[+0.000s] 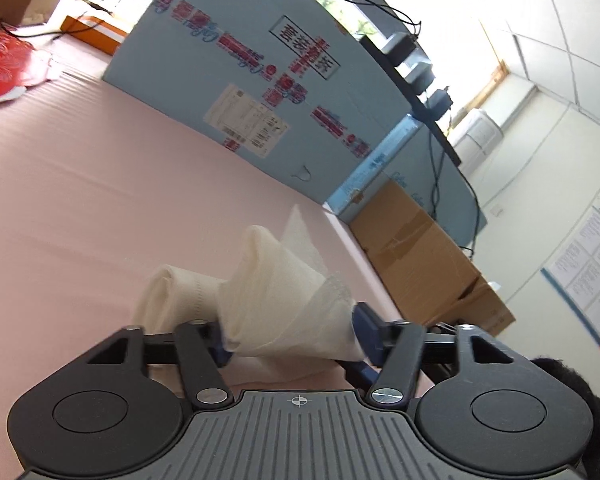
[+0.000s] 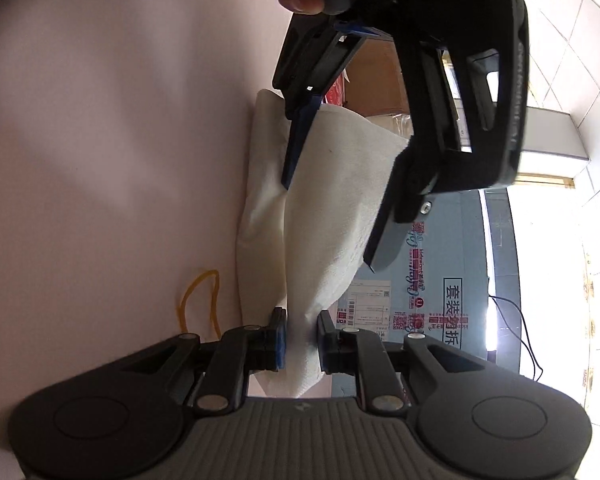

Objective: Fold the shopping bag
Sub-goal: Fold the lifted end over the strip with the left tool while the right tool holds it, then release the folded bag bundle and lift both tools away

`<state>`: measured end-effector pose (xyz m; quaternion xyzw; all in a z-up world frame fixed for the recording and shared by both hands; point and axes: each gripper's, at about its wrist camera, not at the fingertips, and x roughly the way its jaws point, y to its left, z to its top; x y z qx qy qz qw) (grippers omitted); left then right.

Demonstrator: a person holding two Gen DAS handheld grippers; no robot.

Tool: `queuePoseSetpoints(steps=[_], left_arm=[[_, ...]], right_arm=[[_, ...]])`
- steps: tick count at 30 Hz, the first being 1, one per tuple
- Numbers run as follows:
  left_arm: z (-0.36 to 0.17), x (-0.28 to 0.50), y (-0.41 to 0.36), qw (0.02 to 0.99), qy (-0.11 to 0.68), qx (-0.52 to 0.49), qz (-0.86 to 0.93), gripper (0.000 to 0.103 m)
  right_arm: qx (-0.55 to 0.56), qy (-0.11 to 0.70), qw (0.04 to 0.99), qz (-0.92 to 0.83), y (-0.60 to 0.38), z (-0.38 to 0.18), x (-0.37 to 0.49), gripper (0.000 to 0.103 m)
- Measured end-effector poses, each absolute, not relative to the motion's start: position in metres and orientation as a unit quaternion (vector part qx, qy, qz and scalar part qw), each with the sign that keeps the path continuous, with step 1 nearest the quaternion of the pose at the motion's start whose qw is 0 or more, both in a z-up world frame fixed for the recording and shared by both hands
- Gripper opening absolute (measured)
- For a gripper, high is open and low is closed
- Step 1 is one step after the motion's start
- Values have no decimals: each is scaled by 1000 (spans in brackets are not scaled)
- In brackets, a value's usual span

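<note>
Left hand-held gripper pinching bunched end of shopping bag. Right hand-held gripper has bag between jaws at opposite end; pad contact probably light, hard to tell. Bag lifted above pink surface, long axis 6-to-12 o'clock between grippers. Rubber band at 9 o'clock.
</note>
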<state>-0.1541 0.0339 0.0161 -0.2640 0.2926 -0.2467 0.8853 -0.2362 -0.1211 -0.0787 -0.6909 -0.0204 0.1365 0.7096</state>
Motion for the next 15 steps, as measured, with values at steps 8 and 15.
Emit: queuePoseSetpoints(steps=[8, 15], left_arm=[[24, -150, 1, 922, 302, -111, -217, 31], [23, -149, -1, 924, 304, -84, -214, 32]], right_arm=[[-515, 105, 821, 224, -160, -18, -217, 38], [-165, 185, 909, 336, -244, 56, -195, 39]])
